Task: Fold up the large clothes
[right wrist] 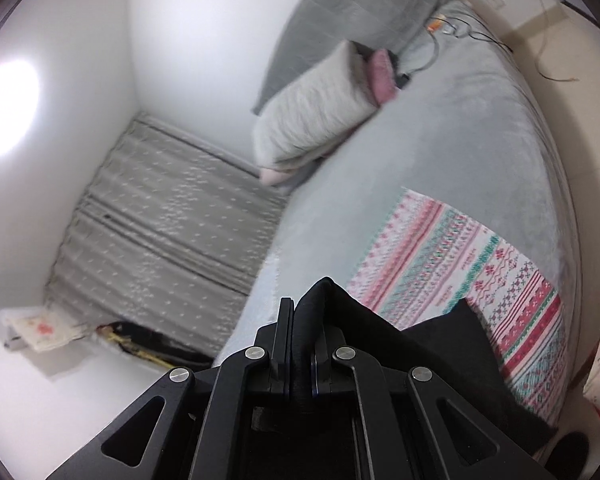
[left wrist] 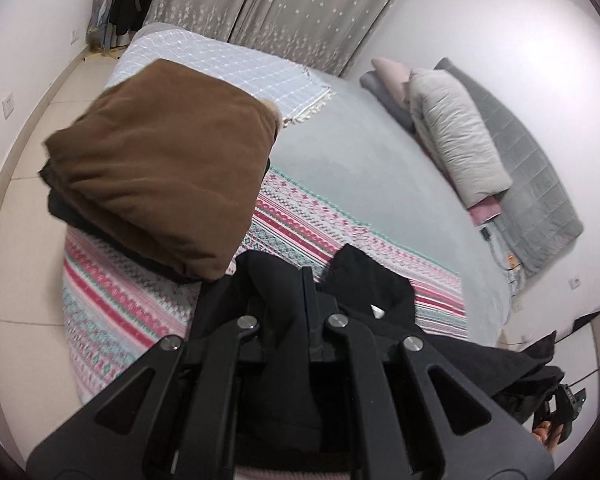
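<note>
Left wrist view: black garment [left wrist: 380,292], soft dark cloth, bunched around and just ahead of the left tool [left wrist: 308,280], one fold caught between the closed jaws, more of it trailing off to the lower right of the tool. Judged light and limp, no stiffness, likely to sag and swing when lifted; edges, corners or seams the sensible places to take hold, one per tool, so the cloth spreads flat between them. Small white tag showing on the fabric right of the tool.

Right wrist view: same black garment [right wrist: 440,344], a rolled edge pinched between the closed jaws of the right tool [right wrist: 300,312], the rest draping down and to the right of it. Both tools clamped on the cloth, neither open.

Beneath and ahead of the left tool: patterned blanket [left wrist: 300,216], pink, teal and white bands, laid over the grey bed [left wrist: 360,168]. Ahead and left of the left tool: brown folded garment [left wrist: 160,168] resting on darker folded pieces, judged a finished stack. Farther ahead: pale checked throw [left wrist: 228,64] with a fringe. Ahead and right: grey pillow [left wrist: 456,132] against a quilted grey pad. Beyond the bed: star-print curtain [left wrist: 284,4].

Whether the black garment touches the bed at this moment: cannot tell.
</note>
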Tool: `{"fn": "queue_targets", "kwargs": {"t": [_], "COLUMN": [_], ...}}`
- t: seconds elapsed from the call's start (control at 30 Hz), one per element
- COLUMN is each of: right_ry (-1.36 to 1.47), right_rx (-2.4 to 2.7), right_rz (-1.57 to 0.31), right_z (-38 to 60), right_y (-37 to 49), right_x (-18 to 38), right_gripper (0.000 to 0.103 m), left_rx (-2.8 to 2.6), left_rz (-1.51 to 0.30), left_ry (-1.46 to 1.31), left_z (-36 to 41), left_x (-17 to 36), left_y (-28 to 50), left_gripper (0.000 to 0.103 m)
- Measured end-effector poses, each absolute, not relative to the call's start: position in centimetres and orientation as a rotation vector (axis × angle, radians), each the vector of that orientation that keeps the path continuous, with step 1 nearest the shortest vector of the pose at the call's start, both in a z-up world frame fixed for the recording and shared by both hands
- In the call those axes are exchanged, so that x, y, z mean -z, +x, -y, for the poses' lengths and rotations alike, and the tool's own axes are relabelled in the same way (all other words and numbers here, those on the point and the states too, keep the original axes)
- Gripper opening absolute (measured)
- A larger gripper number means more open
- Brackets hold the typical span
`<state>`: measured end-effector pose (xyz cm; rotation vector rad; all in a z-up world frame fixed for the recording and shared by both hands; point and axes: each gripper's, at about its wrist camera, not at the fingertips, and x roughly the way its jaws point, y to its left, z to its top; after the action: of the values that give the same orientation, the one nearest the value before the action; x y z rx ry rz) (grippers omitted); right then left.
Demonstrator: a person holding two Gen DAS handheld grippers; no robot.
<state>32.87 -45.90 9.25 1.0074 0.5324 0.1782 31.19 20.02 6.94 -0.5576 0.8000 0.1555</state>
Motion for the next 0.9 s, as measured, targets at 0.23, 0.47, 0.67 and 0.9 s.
{"fn": "queue_targets", "kwargs": {"t": [0.23, 0.47, 0.67, 0.9], "right_ry": [1.053, 1.088, 1.079, 1.179], "right_rx": [-0.131, -0.061, 0.01, 0.019], "right_rz": [-0.694, -0.842, -0.932, -0.925], "right_z": [46.8, 47.0, 46.5, 46.8], "right_y": [40.0, 45.8, 50.1, 51.7], "right_x": [-2.3, 3.9, 8.0, 10.6], "right_gripper": [0.006, 0.007, 0.01, 0.028], "left_rx": [-0.199, -0.258, -0.302, -0.138], "left_rz": [-0.949, -1.095, -1.154, -1.052], "left_ry": [-0.522, -0.55, -0.555, -0.779], "left_z": [-19.6, -19.6, -19.2, -21.2], "left_x": [-1.3, 4.6, 7.2, 5.3], "left_y": [38.5, 44.2, 46.4, 45.9], "left_gripper": [0.008, 0.009, 0.017, 0.057]}}
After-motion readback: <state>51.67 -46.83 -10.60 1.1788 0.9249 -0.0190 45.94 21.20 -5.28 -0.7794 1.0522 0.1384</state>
